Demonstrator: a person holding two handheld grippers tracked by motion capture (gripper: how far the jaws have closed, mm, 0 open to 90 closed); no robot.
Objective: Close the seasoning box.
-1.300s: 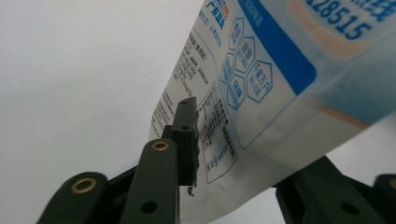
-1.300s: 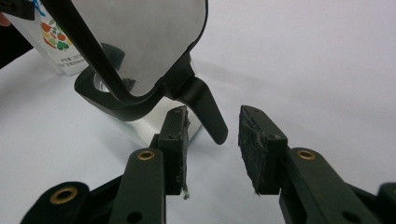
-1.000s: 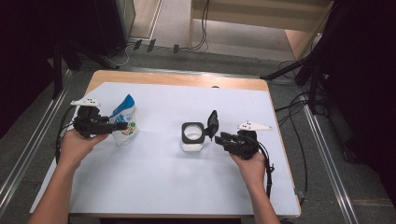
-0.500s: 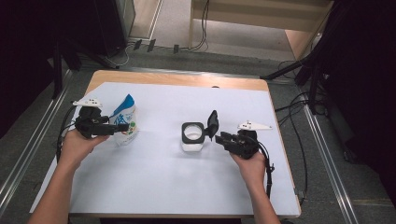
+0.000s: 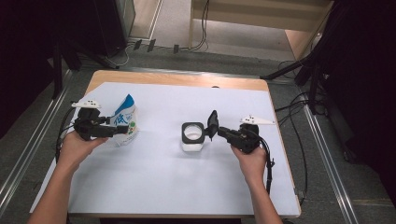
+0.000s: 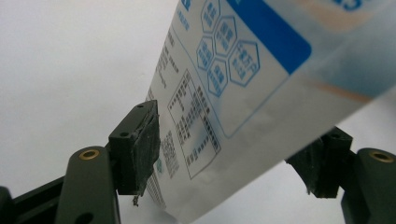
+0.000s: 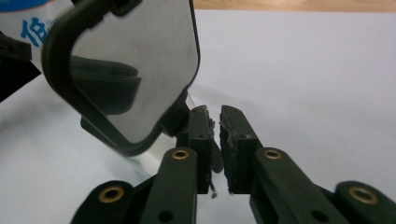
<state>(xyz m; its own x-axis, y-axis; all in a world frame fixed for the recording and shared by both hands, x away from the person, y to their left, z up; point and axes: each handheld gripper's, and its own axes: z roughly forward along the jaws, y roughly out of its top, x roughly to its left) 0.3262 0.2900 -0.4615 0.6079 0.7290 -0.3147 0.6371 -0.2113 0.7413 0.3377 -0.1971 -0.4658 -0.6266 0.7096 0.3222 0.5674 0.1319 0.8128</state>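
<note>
- On the left of the worktop (image 5: 154,186), my left gripper (image 6: 224,154) has just been opening; its jaws stand spread around the blue-and-white pouch (image 5: 125,122).
- At centre, my right gripper (image 7: 217,122), jaws pressed together after closing, sits beside the container's (image 5: 193,136) raised lid (image 7: 135,60).

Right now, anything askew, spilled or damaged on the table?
No spill or damage shows. The container's lid stands hinged up at the right gripper, whose jaws are nearly shut. The pouch leans tilted between the left gripper's jaws, which have just been opening.
</note>
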